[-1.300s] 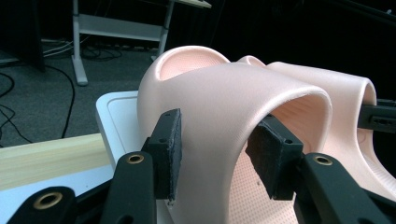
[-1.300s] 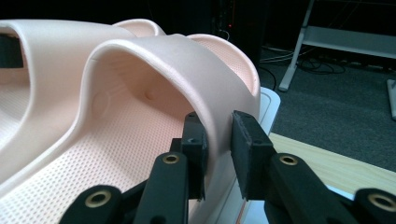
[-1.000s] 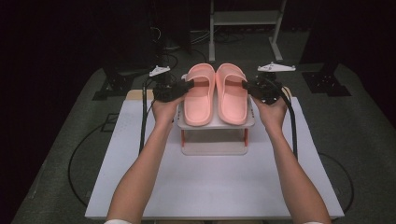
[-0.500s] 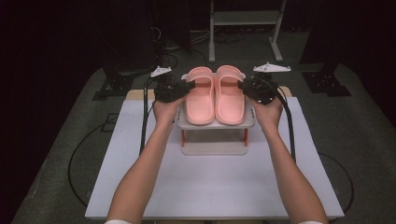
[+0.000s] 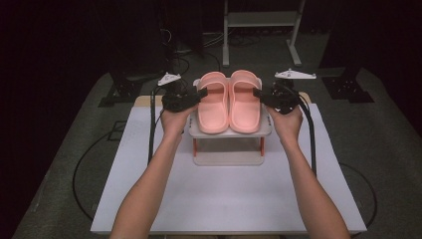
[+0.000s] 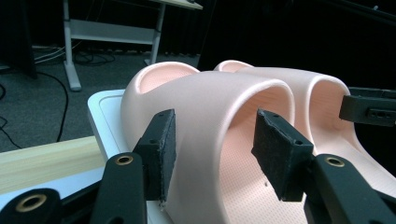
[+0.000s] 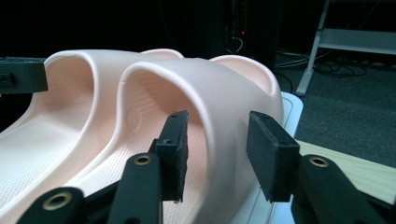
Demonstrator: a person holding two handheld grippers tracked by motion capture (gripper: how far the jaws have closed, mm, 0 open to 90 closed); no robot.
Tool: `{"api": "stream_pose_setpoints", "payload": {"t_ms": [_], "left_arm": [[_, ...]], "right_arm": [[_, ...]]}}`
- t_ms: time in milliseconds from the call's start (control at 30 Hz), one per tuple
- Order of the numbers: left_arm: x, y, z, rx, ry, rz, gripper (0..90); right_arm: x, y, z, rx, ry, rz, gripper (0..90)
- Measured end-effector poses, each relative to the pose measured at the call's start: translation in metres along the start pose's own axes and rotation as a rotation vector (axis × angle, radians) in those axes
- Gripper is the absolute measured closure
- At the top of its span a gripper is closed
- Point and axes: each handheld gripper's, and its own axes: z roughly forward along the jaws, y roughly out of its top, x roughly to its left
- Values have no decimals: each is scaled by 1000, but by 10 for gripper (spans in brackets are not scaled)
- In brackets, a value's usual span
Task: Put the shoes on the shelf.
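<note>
I see the pink slippers (image 5: 230,101) side by side on the small white rack (image 5: 229,132) at the far middle of the surface (image 5: 224,199). My left tool (image 5: 198,95) and right tool (image 5: 259,94) flank them, wrists level. Both have just been opening, each loosely straddling its slipper's outer strap wall, released.

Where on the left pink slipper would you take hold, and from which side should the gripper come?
Grip the left slipper by the outer wall of its strap, coming from its outer side. The strap arches up as a thin band, so one pad fits inside and one outside, as the left gripper straddles it now.
</note>
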Motion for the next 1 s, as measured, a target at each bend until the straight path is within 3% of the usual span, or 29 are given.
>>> {"api": "stream_pose_setpoints", "payload": {"t_ms": [433, 1000], "left_arm": [[-10, 0, -21, -19, -29, 47, 448], [-20, -7, -32, -10, -88, 69, 418]], "right_arm": [[-2, -8, -17, -15, 83, 23, 527], [-11, -20, -36, -15, 126, 39, 517]]}}
